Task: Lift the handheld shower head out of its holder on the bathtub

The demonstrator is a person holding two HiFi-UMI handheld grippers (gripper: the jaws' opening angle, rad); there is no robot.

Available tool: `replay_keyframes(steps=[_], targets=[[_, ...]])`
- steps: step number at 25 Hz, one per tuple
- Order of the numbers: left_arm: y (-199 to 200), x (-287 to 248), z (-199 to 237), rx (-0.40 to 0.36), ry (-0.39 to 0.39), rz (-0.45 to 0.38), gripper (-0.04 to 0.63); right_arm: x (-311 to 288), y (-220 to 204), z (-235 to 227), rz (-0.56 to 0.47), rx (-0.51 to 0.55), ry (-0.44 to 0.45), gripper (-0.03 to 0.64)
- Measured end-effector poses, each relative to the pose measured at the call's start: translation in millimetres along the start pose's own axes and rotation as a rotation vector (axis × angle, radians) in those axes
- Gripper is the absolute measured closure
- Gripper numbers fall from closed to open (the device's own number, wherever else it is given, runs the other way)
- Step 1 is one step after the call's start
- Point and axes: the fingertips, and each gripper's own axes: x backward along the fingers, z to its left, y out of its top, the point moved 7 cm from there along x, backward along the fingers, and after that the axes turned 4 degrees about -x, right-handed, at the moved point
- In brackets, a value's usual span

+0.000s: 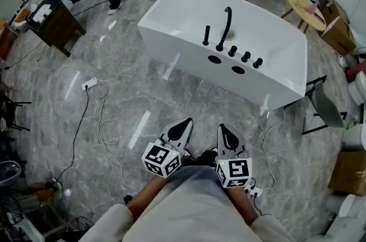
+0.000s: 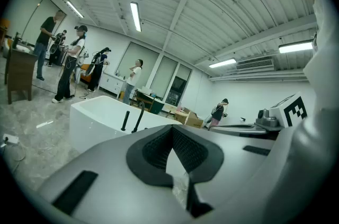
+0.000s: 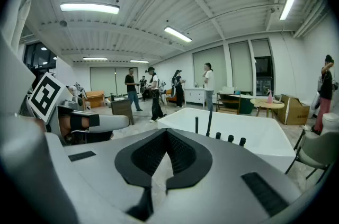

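Note:
A white bathtub [image 1: 274, 43] stands on the grey floor ahead of me. On its near deck the black handheld shower head [image 1: 206, 35] stands upright in its holder, left of a curved black spout [image 1: 226, 26] and three black knobs [image 1: 245, 56]. My left gripper [image 1: 182, 127] and right gripper [image 1: 226, 133] hover side by side well short of the tub, both shut and empty. The left gripper view has the shower head [image 2: 125, 121] beyond the left gripper [image 2: 172, 127]. In the right gripper view the shower head [image 3: 196, 125] rises above the right gripper [image 3: 167, 131].
Cables and a power strip [image 1: 90, 84] lie on the floor at left. A dark wooden cabinet [image 1: 57, 24] stands far left, with people near it. Right of the tub are a round table [image 1: 305, 9], cardboard boxes [image 1: 340, 35] and a chair [image 1: 326, 106].

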Motion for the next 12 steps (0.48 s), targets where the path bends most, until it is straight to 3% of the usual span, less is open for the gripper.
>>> replay_keyframes(steps=[12], targets=[[1,-19,-19,-0.008,0.005,-0.007,0.603,1,4,-22,-0.017,0.003,0.028,0.600]])
